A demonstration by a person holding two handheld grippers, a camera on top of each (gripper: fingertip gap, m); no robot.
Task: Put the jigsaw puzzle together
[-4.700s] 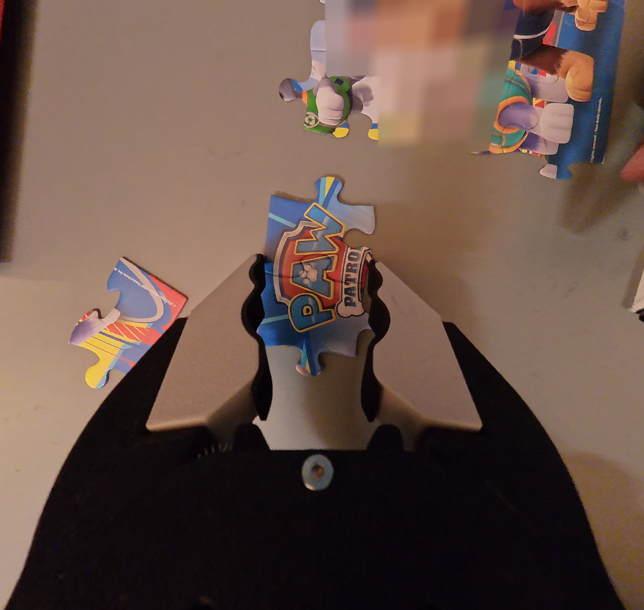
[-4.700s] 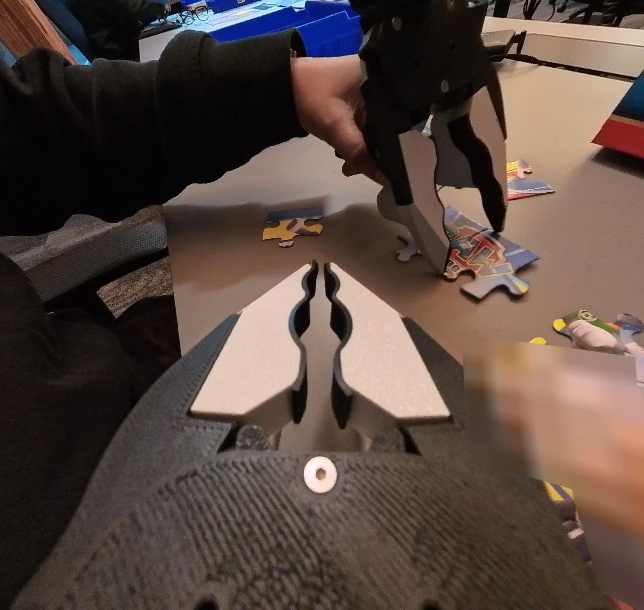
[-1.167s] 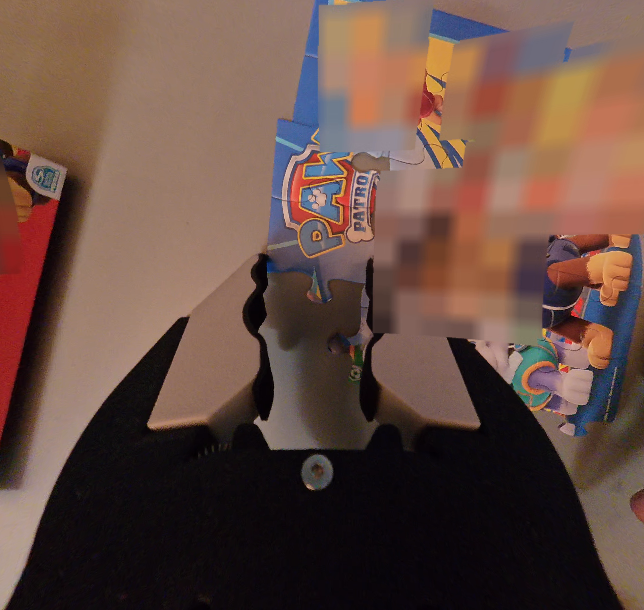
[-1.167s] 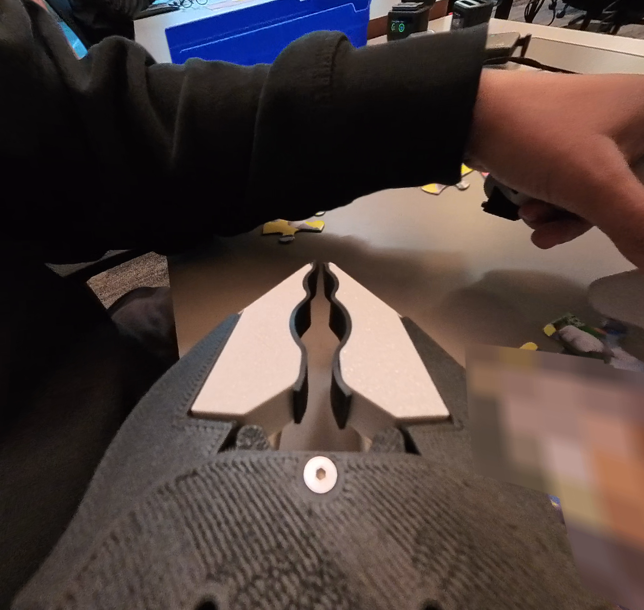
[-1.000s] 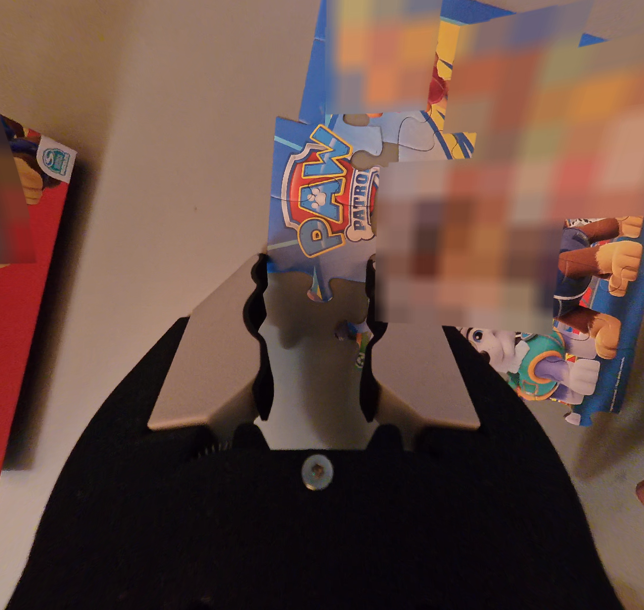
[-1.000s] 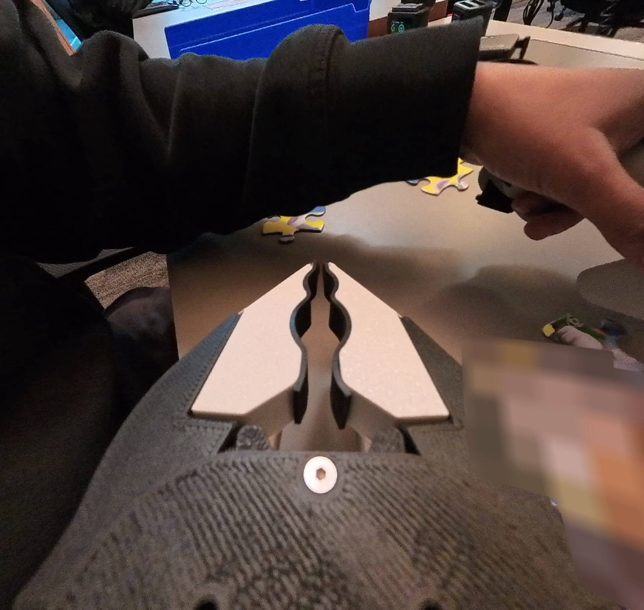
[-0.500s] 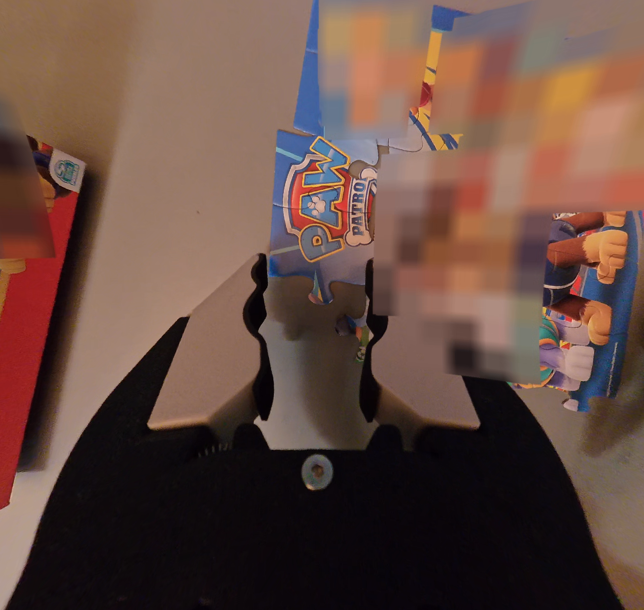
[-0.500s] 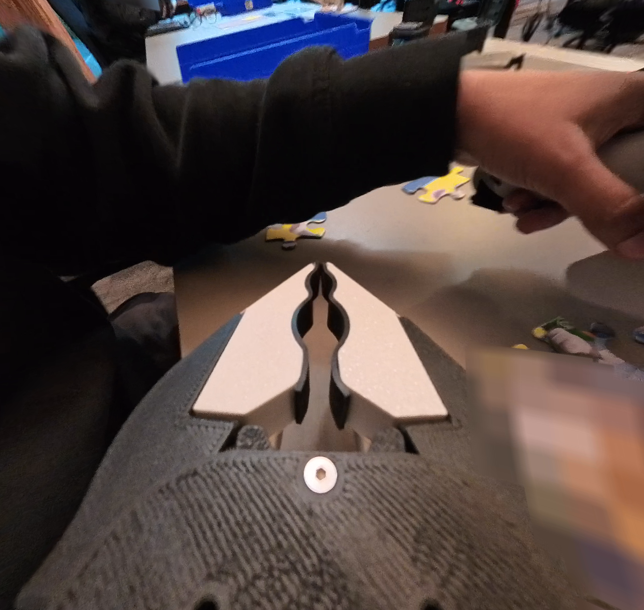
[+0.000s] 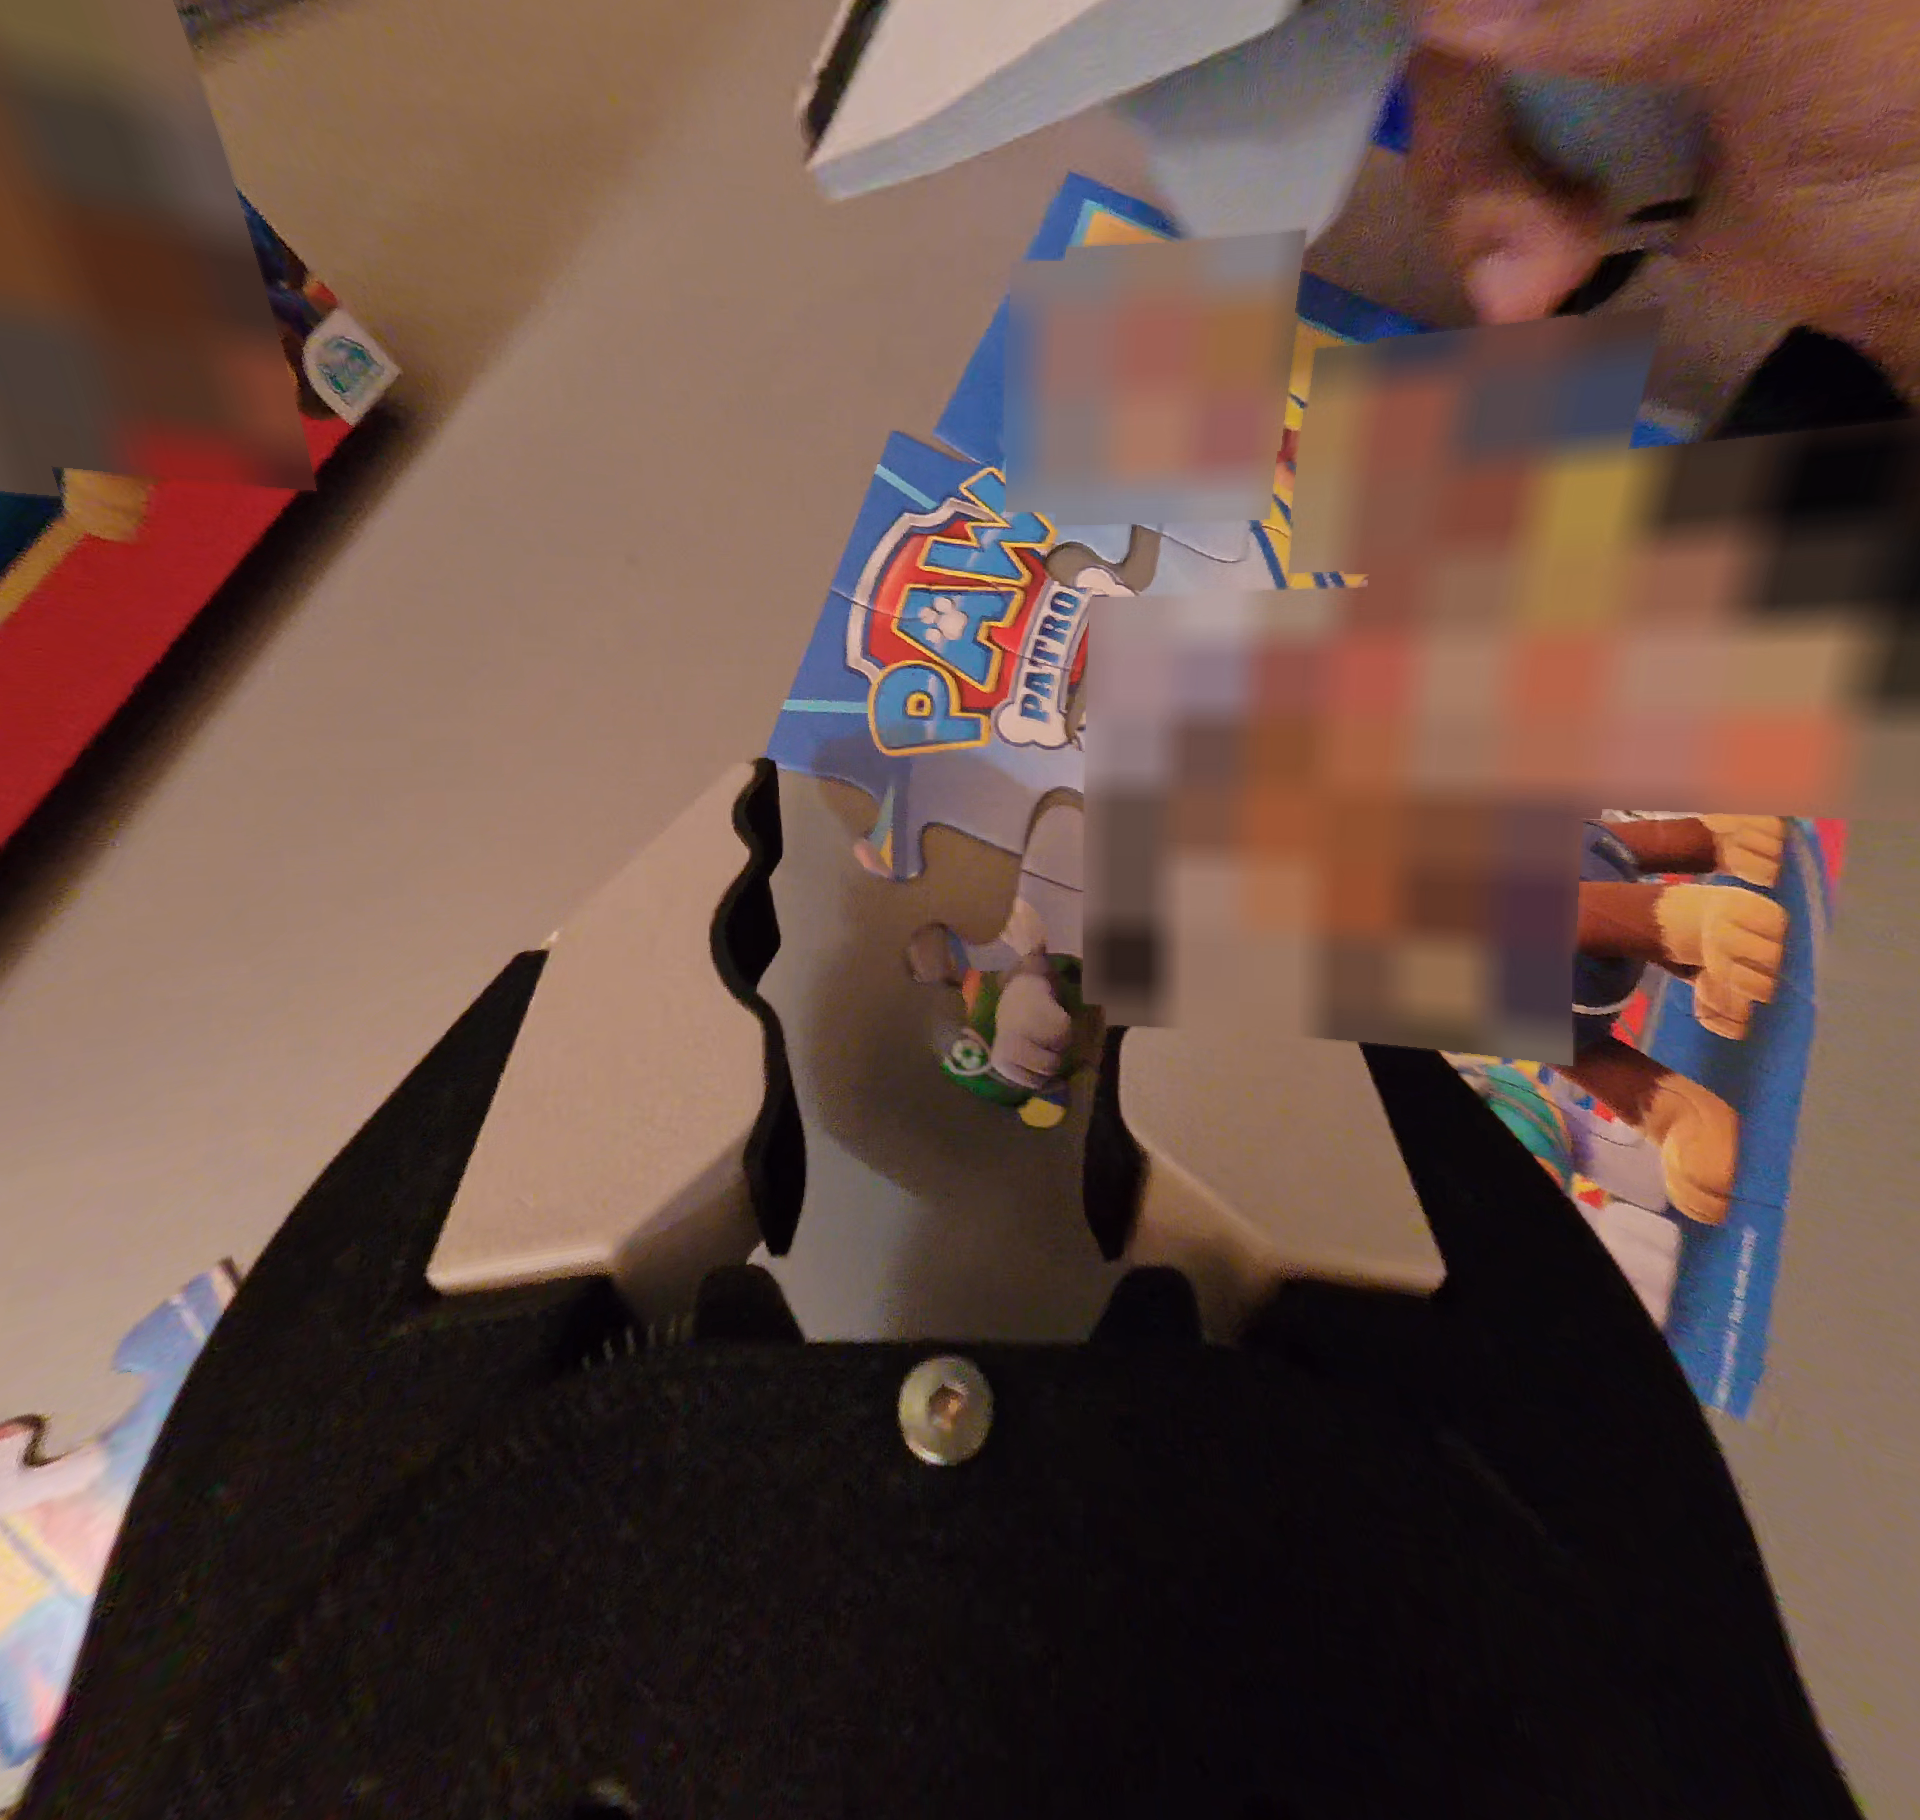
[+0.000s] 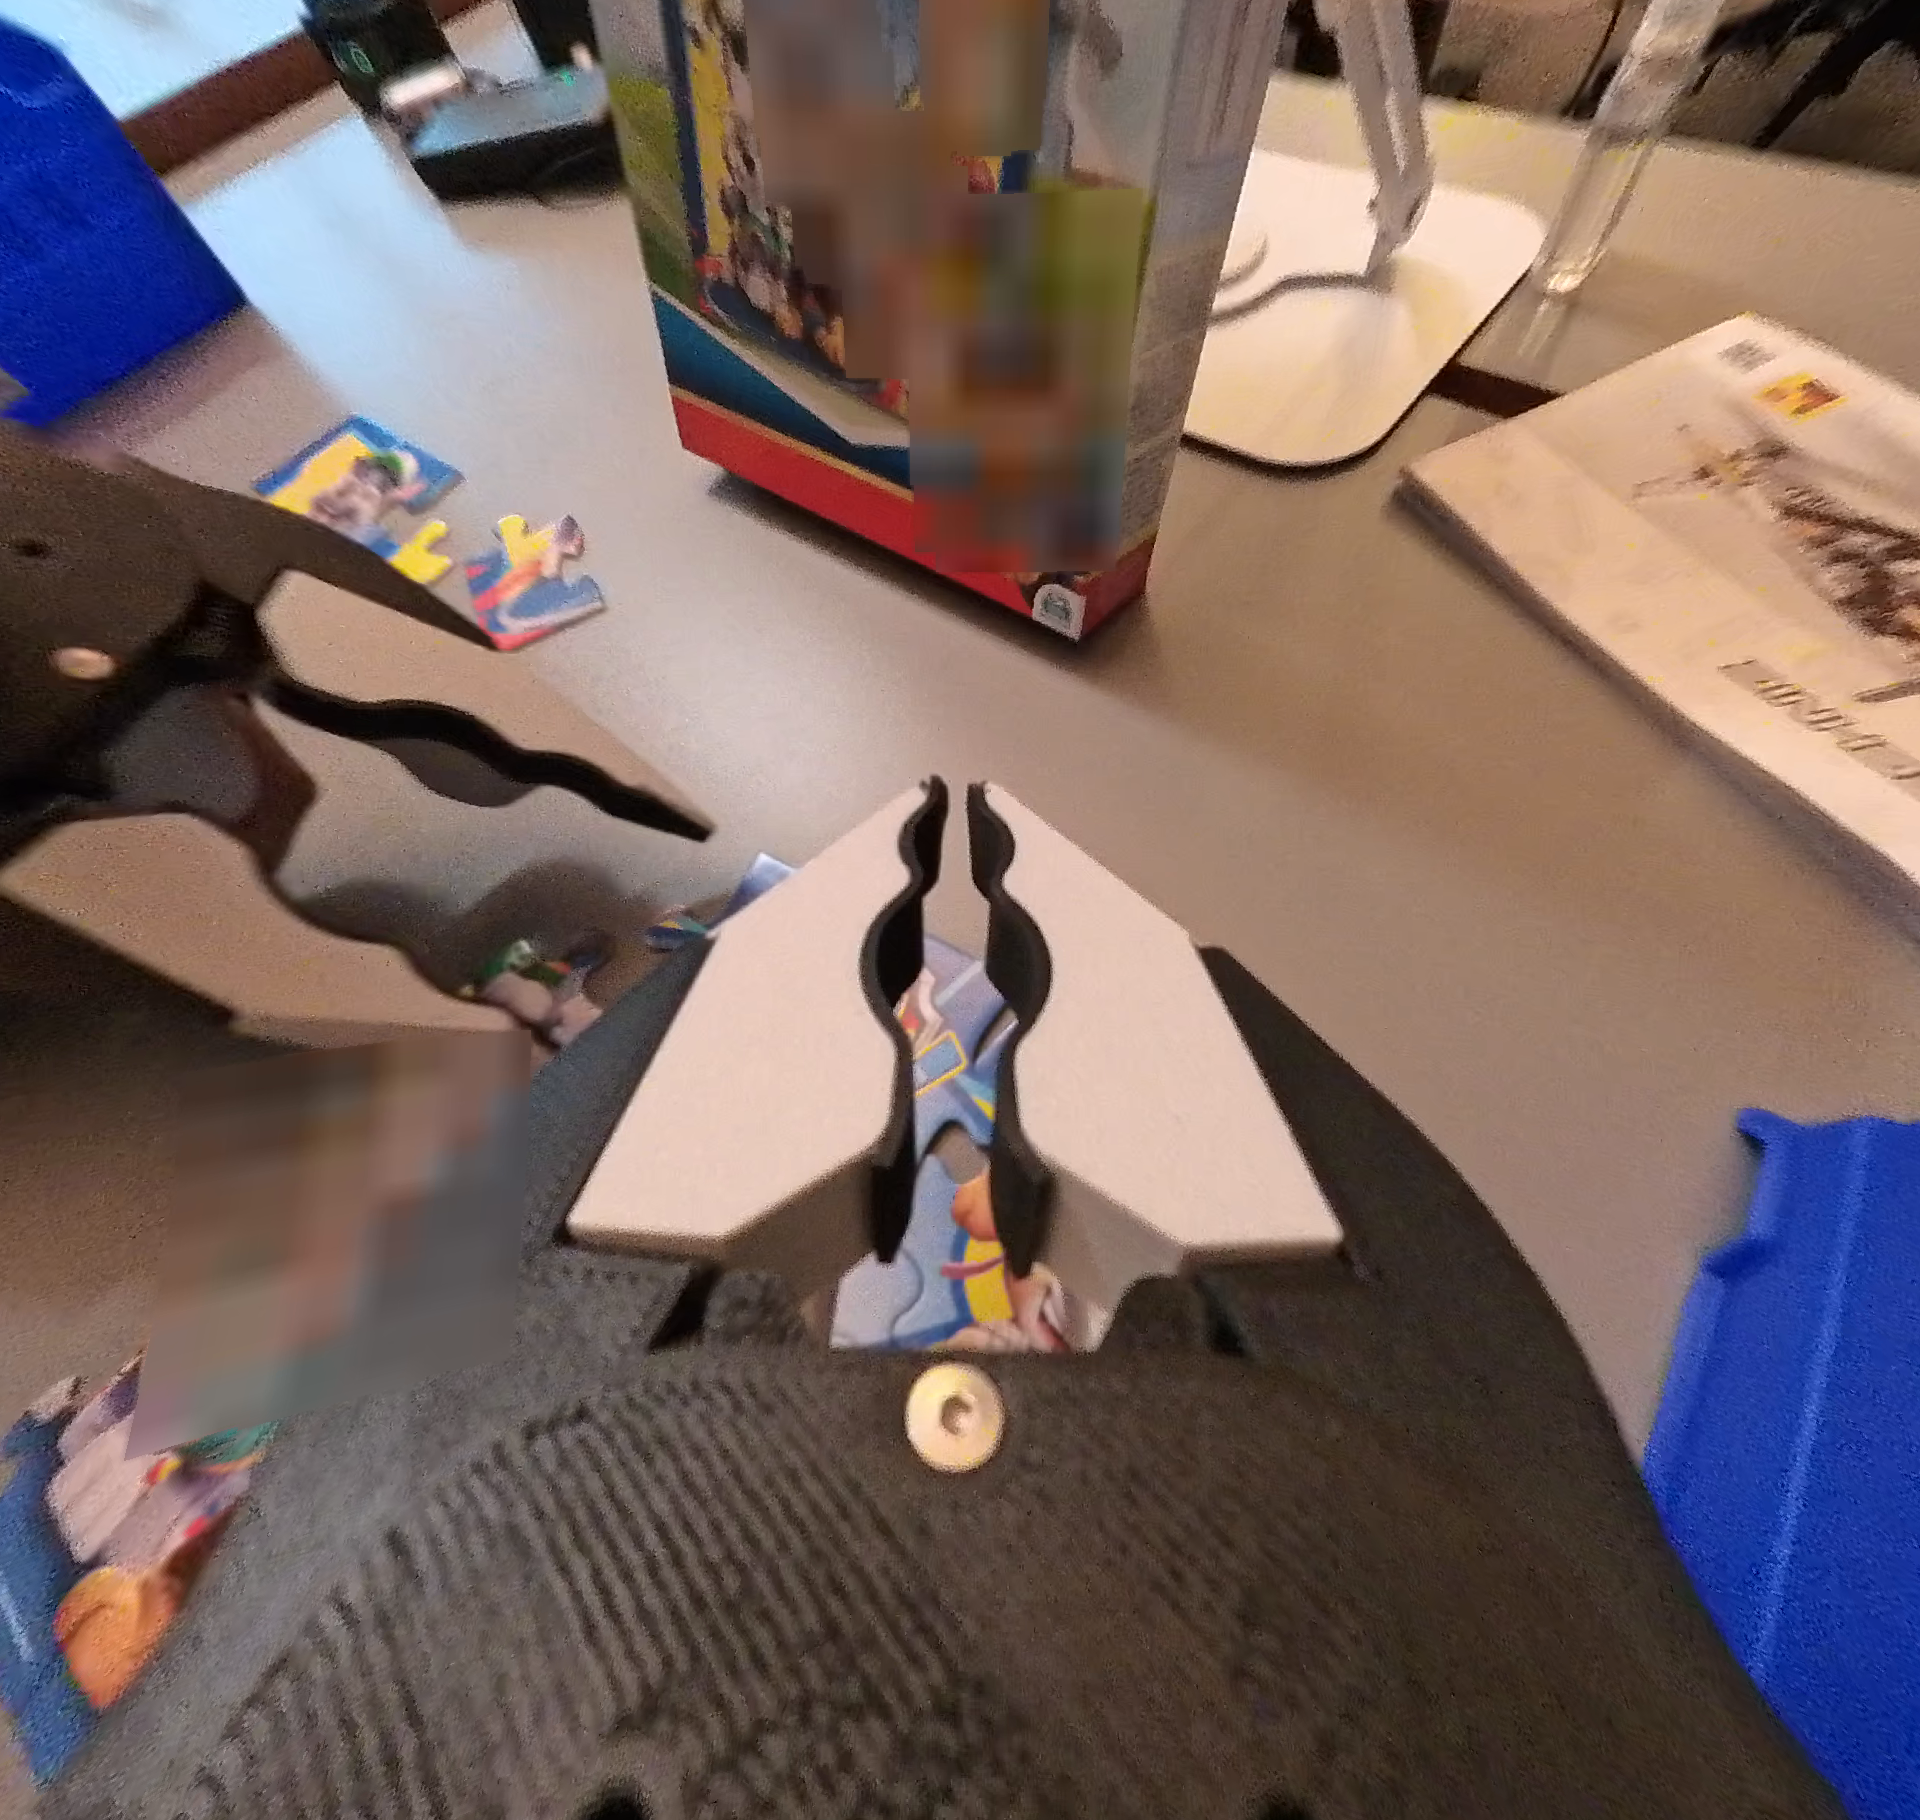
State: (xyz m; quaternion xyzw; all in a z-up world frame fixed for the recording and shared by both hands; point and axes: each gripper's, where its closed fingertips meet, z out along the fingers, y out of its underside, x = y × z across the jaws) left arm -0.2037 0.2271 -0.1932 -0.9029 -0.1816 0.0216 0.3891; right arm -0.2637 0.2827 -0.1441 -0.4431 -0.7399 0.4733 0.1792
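Observation:
My left gripper (image 9: 935,783) is open and holds nothing. It hovers over the near left edge of a partly built cartoon jigsaw (image 9: 1714,991) on the grey table (image 9: 520,627). The blue logo piece (image 9: 935,627) lies joined at the jigsaw's left edge, just beyond my fingertips. A loose piece with a green pup (image 9: 997,1043) lies on the table between my left fingers, untouched. My right gripper (image 10: 956,794) is shut with nothing between its tips and hangs over the jigsaw's far corner. It also shows in the left wrist view (image 9: 1039,35). The open left gripper (image 10: 603,929) shows in the right wrist view.
The upright puzzle box (image 10: 904,264) stands behind the jigsaw. Loose pieces (image 10: 535,575) lie left of it, another (image 9: 62,1521) near my left gripper. A booklet (image 10: 1714,544), a white stand base (image 10: 1371,316) and a blue bin (image 10: 1808,1458) are to the right. Spacing between my two grippers at the tips: around 10 cm. The blue logo piece (image 9: 935,627) lies around 4 cm away from my left fingertips.
The logo piece went from loose on the table to joined at the jigsaw's edge. My left gripper has drawn back, still open. My right gripper swung over the jigsaw, still shut.

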